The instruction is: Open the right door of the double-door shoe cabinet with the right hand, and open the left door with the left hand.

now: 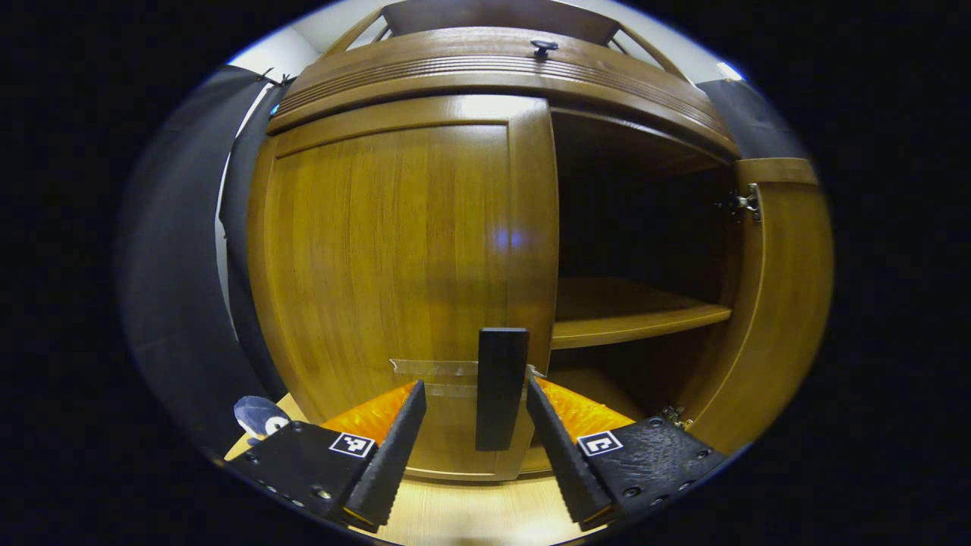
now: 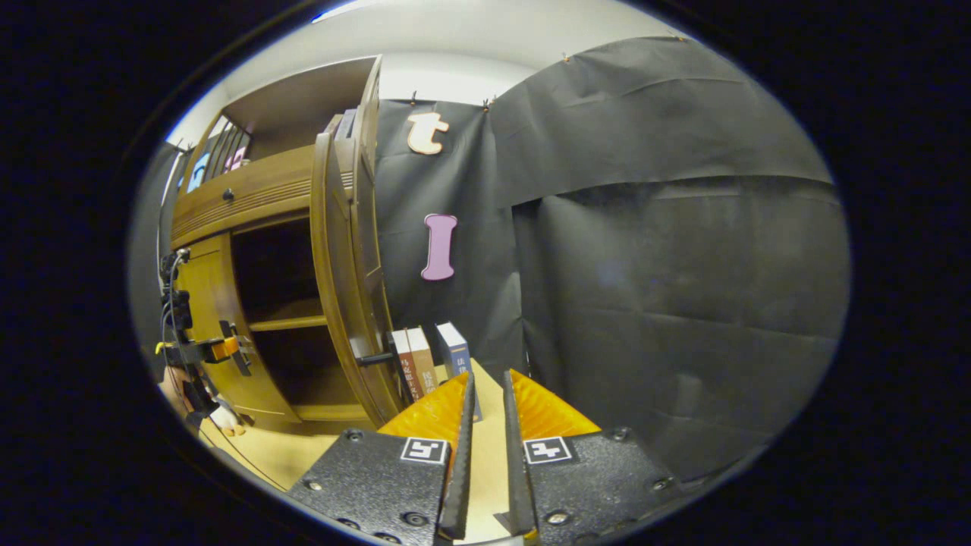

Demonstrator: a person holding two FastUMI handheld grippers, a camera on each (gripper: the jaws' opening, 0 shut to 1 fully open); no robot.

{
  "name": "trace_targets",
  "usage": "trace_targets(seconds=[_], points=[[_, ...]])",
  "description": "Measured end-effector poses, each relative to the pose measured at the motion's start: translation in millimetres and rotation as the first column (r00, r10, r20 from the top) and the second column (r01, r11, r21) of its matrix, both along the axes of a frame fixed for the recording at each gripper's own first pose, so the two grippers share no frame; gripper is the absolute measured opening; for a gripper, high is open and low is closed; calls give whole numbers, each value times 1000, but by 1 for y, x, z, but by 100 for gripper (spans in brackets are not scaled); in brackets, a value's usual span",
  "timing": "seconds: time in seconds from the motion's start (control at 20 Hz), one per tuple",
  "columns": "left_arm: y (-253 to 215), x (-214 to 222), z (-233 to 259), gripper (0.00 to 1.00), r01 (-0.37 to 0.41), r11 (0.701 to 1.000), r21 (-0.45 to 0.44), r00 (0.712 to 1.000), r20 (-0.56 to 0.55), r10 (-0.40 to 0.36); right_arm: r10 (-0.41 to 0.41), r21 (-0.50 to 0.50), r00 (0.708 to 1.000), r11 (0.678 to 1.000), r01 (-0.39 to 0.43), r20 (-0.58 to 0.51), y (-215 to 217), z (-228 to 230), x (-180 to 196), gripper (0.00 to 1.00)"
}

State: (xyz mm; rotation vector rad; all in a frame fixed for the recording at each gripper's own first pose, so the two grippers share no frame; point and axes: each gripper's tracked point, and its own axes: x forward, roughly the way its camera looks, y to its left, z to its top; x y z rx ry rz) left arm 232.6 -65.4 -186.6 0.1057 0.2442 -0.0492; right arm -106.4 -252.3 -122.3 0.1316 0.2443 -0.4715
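The wooden shoe cabinet (image 1: 485, 76) fills the left gripper view. Its left door (image 1: 394, 265) is closed. A black bar handle (image 1: 501, 387) stands upright near that door's inner edge. My left gripper (image 1: 476, 388) is open, with one finger on each side of the handle and a gap on both sides. The right door (image 1: 781, 303) is swung wide open. In the right gripper view that open door (image 2: 341, 288) stands edge-on with its handle (image 2: 373, 359) sticking out. My right gripper (image 2: 488, 379) is shut on nothing, away from the door, facing the black cloth wall.
Inside the cabinet a shelf (image 1: 630, 315) crosses the dark opening. A drawer knob (image 1: 544, 47) sits above the doors. Several upright books (image 2: 425, 360) stand beside the open door. The cabinet rests on a light wooden tabletop (image 1: 470, 508). A small blue-and-white object (image 1: 258, 415) lies at left.
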Motion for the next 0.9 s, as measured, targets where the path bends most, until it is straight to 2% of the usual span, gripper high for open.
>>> trace_targets(seconds=[0.15, 0.25, 0.4, 0.55, 0.6, 0.65, 0.7, 0.75, 0.8, 0.85, 0.9], points=[[-4, 11, 4, 77, 1, 1000, 13, 1000, 16, -2, -10, -14, 1000, 1000, 10, 11, -4, 6, -4, 24], [-7, 17, -1, 90, 11, 1000, 24, 1000, -5, -11, -17, -18, 1000, 1000, 17, 11, -4, 8, -7, 24], [-12, 22, -6, 55, 22, 999, 47, 1000, -15, -22, -2, -20, 1000, 1000, 3, 23, 4, 15, -6, 25], [-15, 24, -5, 46, 43, 998, 52, 999, -3, -42, -1, -29, 1000, 1000, 1, 9, 9, 14, -7, 26], [-14, 23, -6, 35, 45, 998, 39, 999, -10, -44, -3, -34, 1000, 999, 3, -1, 11, 13, -7, 31], [-15, 21, -4, 35, 45, 999, 19, 999, -8, -45, 0, -36, 1000, 999, 0, -9, 12, 13, -8, 35], [-14, 22, -6, 41, 47, 999, 15, 999, -12, -47, 0, -40, 1000, 999, 0, -15, 14, 13, -9, 40], [-14, 20, -6, 31, 49, 999, 15, 999, -17, -49, 1, -44, 1000, 999, -2, -16, 17, 15, -11, 46], [-13, 17, -6, 31, 47, 999, 11, 999, -20, -47, 3, -49, 1000, 999, -4, -15, 19, 16, -12, 50], [-13, 13, -5, 41, 43, 999, 0, 999, -19, -43, 5, -50, 1000, 999, -5, -12, 21, 17, -13, 51], [-12, 9, -4, 31, 40, 999, -14, 999, -13, -40, 9, -49, 1000, 999, -9, -9, 25, 19, -14, 53]])
